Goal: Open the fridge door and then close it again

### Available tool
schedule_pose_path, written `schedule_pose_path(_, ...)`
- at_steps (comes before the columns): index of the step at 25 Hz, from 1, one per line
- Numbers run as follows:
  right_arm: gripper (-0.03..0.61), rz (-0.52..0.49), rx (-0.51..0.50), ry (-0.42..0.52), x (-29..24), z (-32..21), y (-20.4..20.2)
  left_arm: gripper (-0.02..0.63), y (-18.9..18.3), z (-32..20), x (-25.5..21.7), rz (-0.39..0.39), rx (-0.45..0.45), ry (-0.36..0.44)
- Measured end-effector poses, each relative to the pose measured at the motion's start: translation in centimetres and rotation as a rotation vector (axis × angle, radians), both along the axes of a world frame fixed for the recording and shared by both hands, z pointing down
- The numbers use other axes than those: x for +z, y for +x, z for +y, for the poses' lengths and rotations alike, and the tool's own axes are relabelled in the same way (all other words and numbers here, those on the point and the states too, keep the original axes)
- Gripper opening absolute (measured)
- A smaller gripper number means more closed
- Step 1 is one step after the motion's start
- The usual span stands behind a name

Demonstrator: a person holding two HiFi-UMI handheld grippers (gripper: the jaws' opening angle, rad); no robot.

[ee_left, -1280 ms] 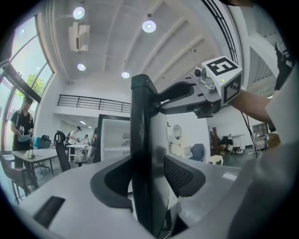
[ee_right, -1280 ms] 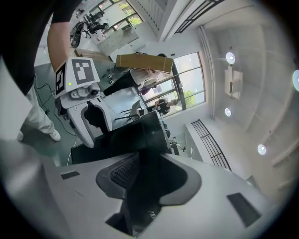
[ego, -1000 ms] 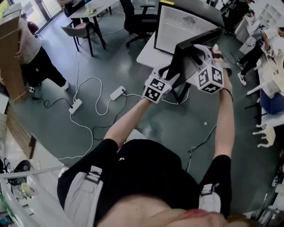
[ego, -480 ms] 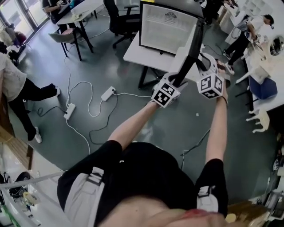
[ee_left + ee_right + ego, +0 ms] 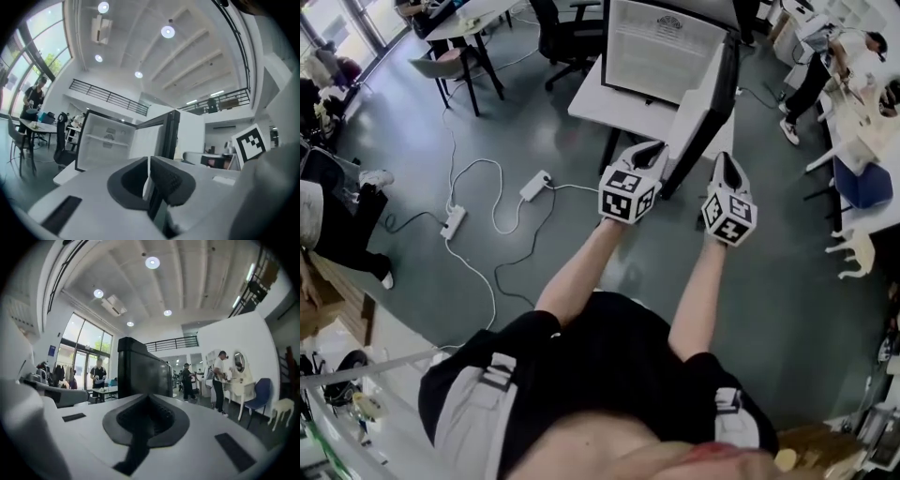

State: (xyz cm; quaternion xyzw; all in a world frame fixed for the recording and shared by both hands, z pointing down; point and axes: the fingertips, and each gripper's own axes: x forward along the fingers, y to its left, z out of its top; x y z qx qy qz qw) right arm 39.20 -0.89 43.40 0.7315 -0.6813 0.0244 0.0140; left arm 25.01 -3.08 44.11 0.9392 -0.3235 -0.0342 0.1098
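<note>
The small fridge (image 5: 666,52) stands on a white table (image 5: 614,108), its white inside showing. Its dark door (image 5: 703,108) is swung out toward me. My left gripper (image 5: 645,150) hovers just left of the door's lower edge. Its jaws are closing and stand almost together, with nothing between them. In the left gripper view, the left gripper (image 5: 148,161) faces the fridge's shelves (image 5: 105,138) and the door's edge (image 5: 171,133). My right gripper (image 5: 727,161) is right of the door, shut and empty. The right gripper view shows the right gripper (image 5: 149,397) facing the door's dark outer face (image 5: 140,371).
Power strips (image 5: 455,223) and white cables (image 5: 502,202) lie on the grey floor at left. Desks and chairs (image 5: 450,56) stand at the back left. A blue chair (image 5: 861,183) and a white stool (image 5: 853,251) are at the right, near people (image 5: 820,61).
Both grippers have drawn back from the door toward me. The right one has sunk and rolled, now beside the door rather than at its top. The door stays open.
</note>
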Motion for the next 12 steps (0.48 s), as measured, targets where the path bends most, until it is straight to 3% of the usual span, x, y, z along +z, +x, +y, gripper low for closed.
schedule_pose_path(1, -0.006, -0.033, -0.007, -0.002, 0.8, 0.4, 0.0, 0.000, -0.8, -0.2, 0.1, -0.002, -0.027, 0.005)
schedule_pose_path(6, -0.006, -0.045, -0.012, -0.022, 2.4, 1.5, -0.2, 0.000, -3.0, -0.5, 0.8, -0.032, -0.120, 0.026)
schedule_pose_path(10, -0.006, -0.033, -0.012, -0.024, 2.6, 1.6, -0.8, 0.000, -2.6, -0.2, 0.3, -0.001, -0.106, 0.016)
schedule_pose_path(12, -0.006, -0.030, -0.017, -0.021, 2.3, 1.6, -0.8, 0.000, -1.9, 0.1, 0.2, -0.039, -0.101, 0.049)
